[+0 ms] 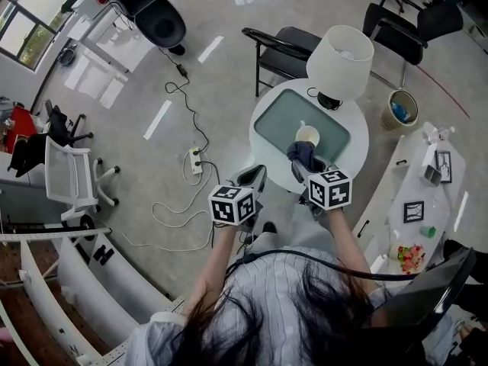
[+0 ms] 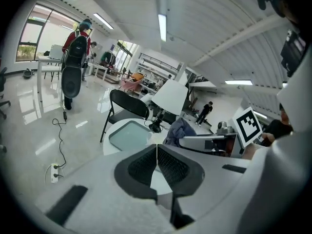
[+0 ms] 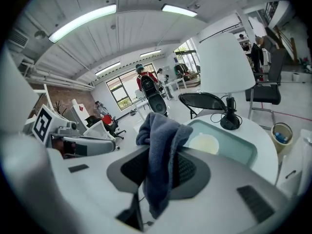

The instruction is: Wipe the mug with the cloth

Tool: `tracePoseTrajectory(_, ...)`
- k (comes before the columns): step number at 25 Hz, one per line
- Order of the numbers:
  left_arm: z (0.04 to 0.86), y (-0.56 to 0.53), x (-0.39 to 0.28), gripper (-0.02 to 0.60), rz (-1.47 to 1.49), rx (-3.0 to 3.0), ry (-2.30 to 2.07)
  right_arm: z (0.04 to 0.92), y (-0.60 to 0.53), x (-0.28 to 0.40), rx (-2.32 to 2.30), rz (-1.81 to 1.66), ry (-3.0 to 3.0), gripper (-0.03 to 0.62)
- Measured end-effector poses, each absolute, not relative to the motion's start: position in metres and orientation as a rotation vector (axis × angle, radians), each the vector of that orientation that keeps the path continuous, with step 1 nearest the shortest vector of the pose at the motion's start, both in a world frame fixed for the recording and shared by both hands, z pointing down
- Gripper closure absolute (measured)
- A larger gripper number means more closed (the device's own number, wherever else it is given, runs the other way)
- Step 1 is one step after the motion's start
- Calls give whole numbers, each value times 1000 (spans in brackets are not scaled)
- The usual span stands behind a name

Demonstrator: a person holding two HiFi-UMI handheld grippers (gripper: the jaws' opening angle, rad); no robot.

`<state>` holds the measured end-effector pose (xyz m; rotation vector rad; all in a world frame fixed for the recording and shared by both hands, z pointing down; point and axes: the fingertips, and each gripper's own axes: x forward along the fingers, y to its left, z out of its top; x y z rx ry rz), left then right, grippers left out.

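Observation:
A white mug [image 1: 307, 136] stands on a green tray [image 1: 278, 120] on the small round white table [image 1: 358, 139]. My right gripper [image 1: 303, 166] is shut on a dark blue cloth [image 1: 303, 152], just short of the mug on the near side. In the right gripper view the cloth [image 3: 158, 130] drapes out of the closed jaws, with the mug [image 3: 204, 143] behind it on the tray [image 3: 236, 147]. My left gripper [image 1: 255, 175] hovers at the table's near left edge. In its own view the left gripper [image 2: 156, 161] is shut, pads touching, with nothing between them.
A lamp with a white shade [image 1: 340, 61] stands at the table's far side. A black folding chair [image 1: 282, 48] and a bin [image 1: 402, 109] sit beyond it. A power strip with cables [image 1: 194, 161] lies on the floor to the left. A long white table [image 1: 423, 204] with small items runs along the right.

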<state>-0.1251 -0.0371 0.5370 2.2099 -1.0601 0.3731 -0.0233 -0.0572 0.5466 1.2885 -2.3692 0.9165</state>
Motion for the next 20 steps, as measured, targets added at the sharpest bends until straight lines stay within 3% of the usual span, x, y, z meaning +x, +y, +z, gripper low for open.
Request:
tracePoseTrajectory(9,539,23,-155,561,469,2302,-987,545,23,-48,1390,951,-2330,485)
tracePoseTrajectory(20,526,62,-122,561,508,2372,-940,538,74,-32,1425,962,-2310,485)
